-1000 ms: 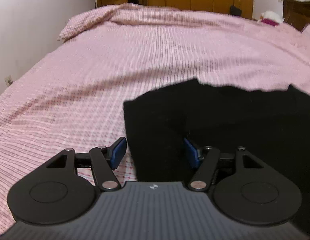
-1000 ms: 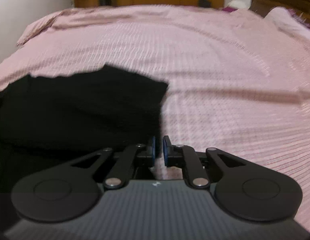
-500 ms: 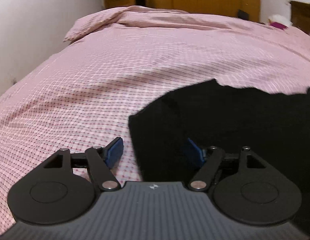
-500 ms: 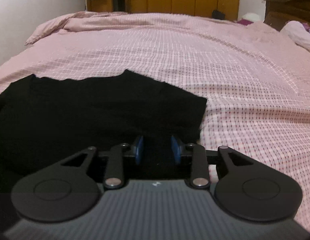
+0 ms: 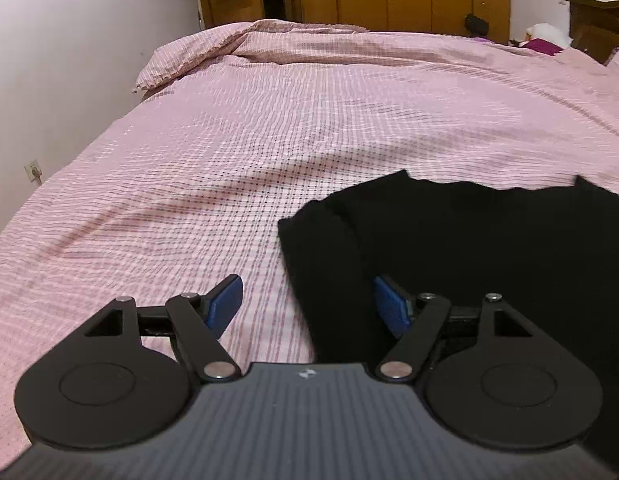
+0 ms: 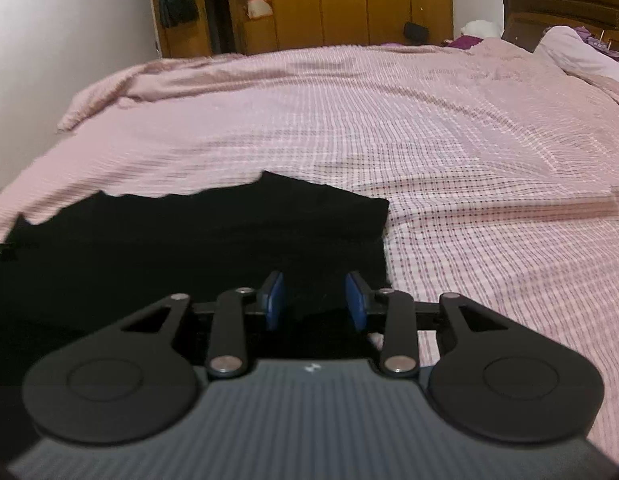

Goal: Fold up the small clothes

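In the left wrist view, a white wall with a socket (image 5: 33, 171) is running down the far left, and the pink checked bedspread (image 5: 269, 152) is filling most of the frame. The left gripper (image 5: 307, 304) is hovering low over it with its jaws spread wide and gripping nothing. Its left blue pad (image 5: 225, 302) is sitting over bare bedspread, while its right blue pad (image 5: 391, 308) is showing against the black garment (image 5: 489, 252). The garment's left edge is running down through the gap between the two pads, so the jaws are straddling that edge; whether either pad is touching the cloth I cannot tell. The garment itself is lying flat on the near part of the bed, spreading off to the right of this view. In the right wrist view, the same garment (image 6: 189, 248) is covering the lower left, with its right edge lying just right of the right gripper (image 6: 315, 304). That gripper's jaws are standing partly open, narrower than the left one's, with black cloth showing between the fingers (image 6: 273, 300), yet they are not pinching it. Further right, bare bedspread (image 6: 469, 180) is stretching away, a wooden wardrobe (image 6: 349, 4) is standing at the back, and a dark headboard (image 6: 569, 12) is rising at the far right.
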`<state>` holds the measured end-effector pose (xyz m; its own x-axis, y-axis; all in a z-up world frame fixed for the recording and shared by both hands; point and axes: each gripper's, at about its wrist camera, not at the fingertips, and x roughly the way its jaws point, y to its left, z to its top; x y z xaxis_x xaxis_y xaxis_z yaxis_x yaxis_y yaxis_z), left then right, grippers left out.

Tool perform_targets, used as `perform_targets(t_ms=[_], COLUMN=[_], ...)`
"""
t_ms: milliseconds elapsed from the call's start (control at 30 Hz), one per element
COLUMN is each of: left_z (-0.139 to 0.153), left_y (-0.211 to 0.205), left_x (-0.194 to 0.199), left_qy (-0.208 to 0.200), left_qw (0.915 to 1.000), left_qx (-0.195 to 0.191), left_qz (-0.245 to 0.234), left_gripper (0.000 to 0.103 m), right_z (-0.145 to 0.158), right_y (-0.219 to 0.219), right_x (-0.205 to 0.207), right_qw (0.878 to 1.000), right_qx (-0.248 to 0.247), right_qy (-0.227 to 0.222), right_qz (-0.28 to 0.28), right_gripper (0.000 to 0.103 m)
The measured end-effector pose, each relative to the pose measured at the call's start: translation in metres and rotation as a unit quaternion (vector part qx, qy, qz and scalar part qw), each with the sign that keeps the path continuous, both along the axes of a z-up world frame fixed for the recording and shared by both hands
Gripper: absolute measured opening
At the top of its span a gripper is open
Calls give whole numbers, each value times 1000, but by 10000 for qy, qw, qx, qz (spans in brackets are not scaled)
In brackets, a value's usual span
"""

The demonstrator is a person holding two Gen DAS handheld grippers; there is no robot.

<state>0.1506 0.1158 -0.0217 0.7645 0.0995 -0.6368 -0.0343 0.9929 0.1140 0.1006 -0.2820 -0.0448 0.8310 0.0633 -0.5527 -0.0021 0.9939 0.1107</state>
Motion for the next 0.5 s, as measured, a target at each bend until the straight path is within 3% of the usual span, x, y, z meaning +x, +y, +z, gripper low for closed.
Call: perform_targets(t_ms=[200,500], left_z=[18,4], left_y=[-8,-13], left_x=[-65,-145], left_qy=[60,283], left_qw=[9998,9985], left_qx=[-167,-453], left_qz=[-14,133], left_gripper=[78,79], right_z=[16,14], right_y=[17,47], right_x=[-51,-117], right_qw=[9997,9988], right_qx=[149,115], right_qy=[-81,-20], right_qz=[199,485], right_gripper=[38,39])
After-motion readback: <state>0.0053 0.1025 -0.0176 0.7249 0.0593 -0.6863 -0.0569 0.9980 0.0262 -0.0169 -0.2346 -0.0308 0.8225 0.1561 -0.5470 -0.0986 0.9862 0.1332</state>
